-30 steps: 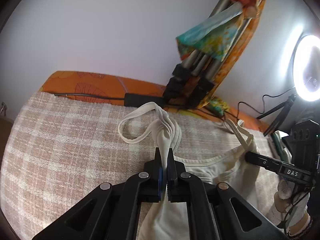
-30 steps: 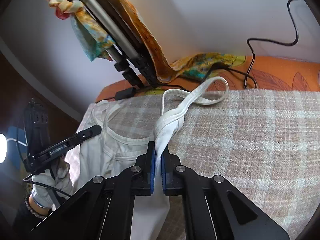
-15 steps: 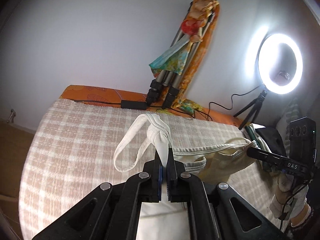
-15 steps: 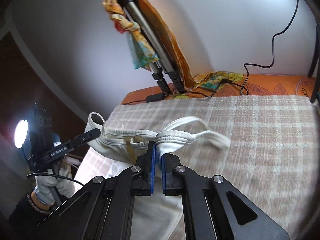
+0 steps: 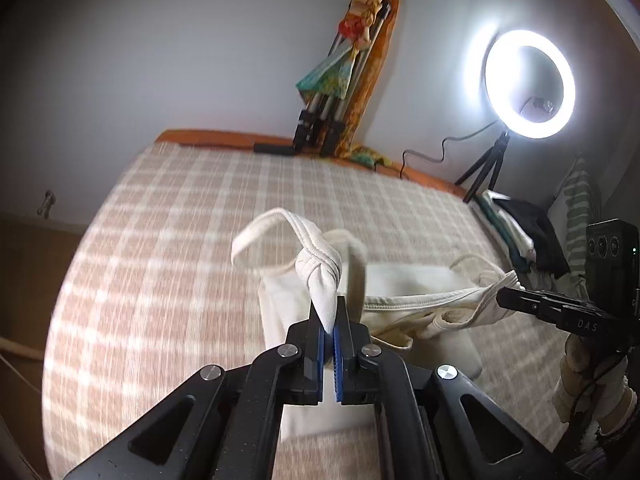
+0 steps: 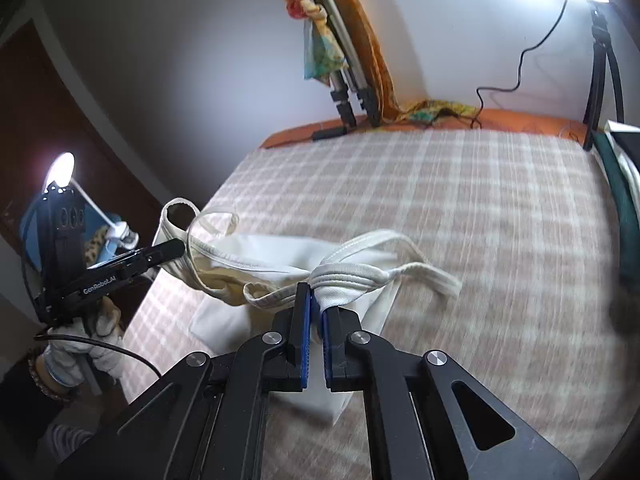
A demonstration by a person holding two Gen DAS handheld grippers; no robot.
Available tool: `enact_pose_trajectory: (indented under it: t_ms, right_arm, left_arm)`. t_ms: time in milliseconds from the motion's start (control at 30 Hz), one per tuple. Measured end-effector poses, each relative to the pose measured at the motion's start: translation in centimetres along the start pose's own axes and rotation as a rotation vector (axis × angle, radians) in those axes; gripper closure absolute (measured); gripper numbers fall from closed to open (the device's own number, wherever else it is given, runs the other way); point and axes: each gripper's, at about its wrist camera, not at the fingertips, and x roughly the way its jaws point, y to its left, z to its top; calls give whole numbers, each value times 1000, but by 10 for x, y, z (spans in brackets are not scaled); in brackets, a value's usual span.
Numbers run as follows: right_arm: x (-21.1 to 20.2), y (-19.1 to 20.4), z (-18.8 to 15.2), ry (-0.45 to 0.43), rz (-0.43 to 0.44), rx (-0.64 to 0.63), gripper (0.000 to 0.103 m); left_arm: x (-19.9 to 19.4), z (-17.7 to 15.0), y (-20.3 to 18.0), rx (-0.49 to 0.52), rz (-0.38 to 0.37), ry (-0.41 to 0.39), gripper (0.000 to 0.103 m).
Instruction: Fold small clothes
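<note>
Top (image 5: 404,304) lifted and folded back, both hand-held grippers (image 5: 329,322) (image 6: 315,308) clamping its straps

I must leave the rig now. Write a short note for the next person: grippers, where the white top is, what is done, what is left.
Left gripper: shut on one bunched shoulder strap of the white tank top.
Right gripper: shut on the other strap.
Top: strap end is lifted above the checked blanket, carried over the lower part, which lies flat on the blanket.
Done: the fold is begun; the neckline hangs between the grippers.
Left: probably lay the strap end down on the lower half, release both, smooth, then fold again.
</note>
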Motion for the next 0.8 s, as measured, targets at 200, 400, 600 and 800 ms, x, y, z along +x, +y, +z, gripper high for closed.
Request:
enact_pose_trajectory:
  t_ms: [200,400,600,800]
  right_arm:
    - [1,7,-34,77,-26,-4,96]
    - [-14,9,-43,200,-56,19,89]
    - [-52,34,-29,95,-13,-74,89]
    - [-16,39,-5,96,-46,-50,89]
  left_arm:
    - [-3,-42,2,27,23,96,97]
    - [-36,-63,9,48,27,111,83]
    - [-62,-33,-14,105,2,26,83]
    - [-8,-3,-42,100,14,62,83]
